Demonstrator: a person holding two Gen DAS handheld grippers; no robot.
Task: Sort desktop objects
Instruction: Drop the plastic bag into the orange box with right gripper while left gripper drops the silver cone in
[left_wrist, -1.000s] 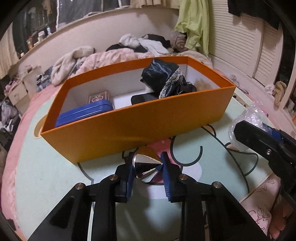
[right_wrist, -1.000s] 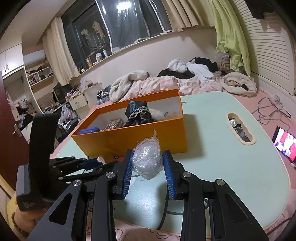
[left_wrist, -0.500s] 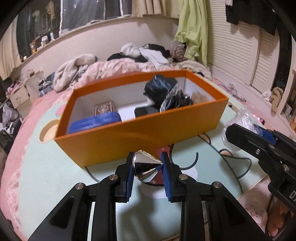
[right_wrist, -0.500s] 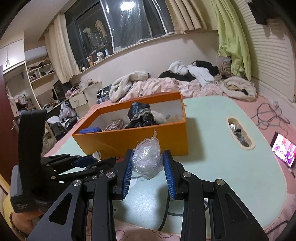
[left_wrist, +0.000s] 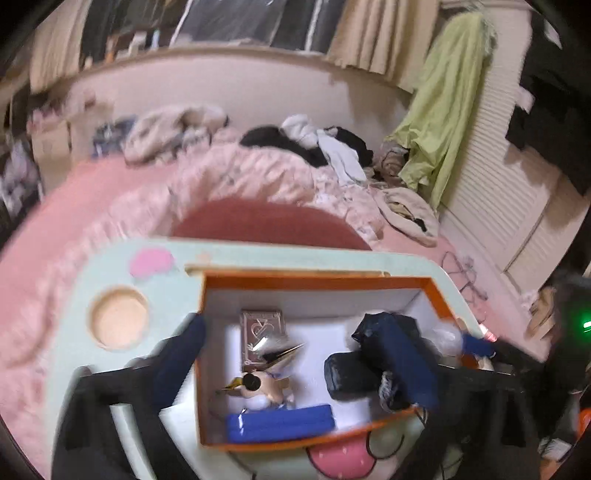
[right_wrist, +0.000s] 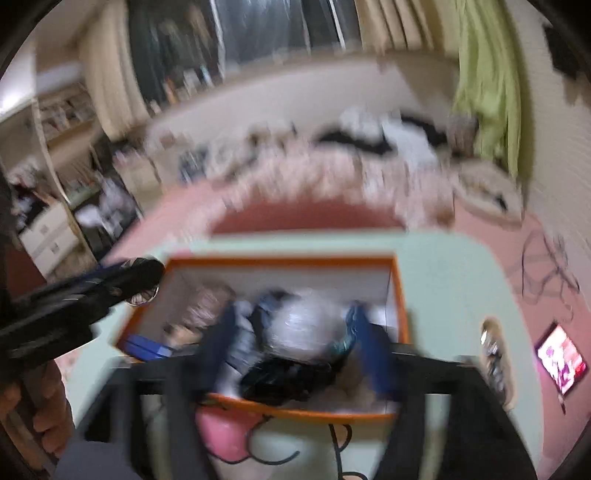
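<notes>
- The step in hand reads as the drop: both grippers hang over the orange box (left_wrist: 314, 282), and each has just let go of what it carried.
- Left gripper (left_wrist: 295, 365): its jaws have just been opening and now stand wide apart, one blue pad at lower left outside the box wall, the other at lower right over the dark bag (left_wrist: 391, 350). The shiny foil piece (left_wrist: 279, 352) sits between them, touching neither pad, in the middle of the left wrist view; whether it is falling or already resting I cannot tell.
- Right gripper (right_wrist: 291, 354): its jaws have also just been opening. The clear plastic wad (right_wrist: 299, 330) lies between the pads in the centre of the right wrist view, above the dark bag; blur hides whether a pad touches it, but the grip looks released.
- Next move, as I judge it: lift both grippers straight up clear of the box walls, then look for any item left on the table (left_wrist: 70, 328).
- Box contents, left wrist view: a blue case (left_wrist: 280, 422) along the near wall, a card pack (left_wrist: 262, 332) toward the back, a small figure (left_wrist: 264, 387) in front of it, the dark bag at right.
- The table has a round cup recess (left_wrist: 119, 318) at left of the box.
</notes>
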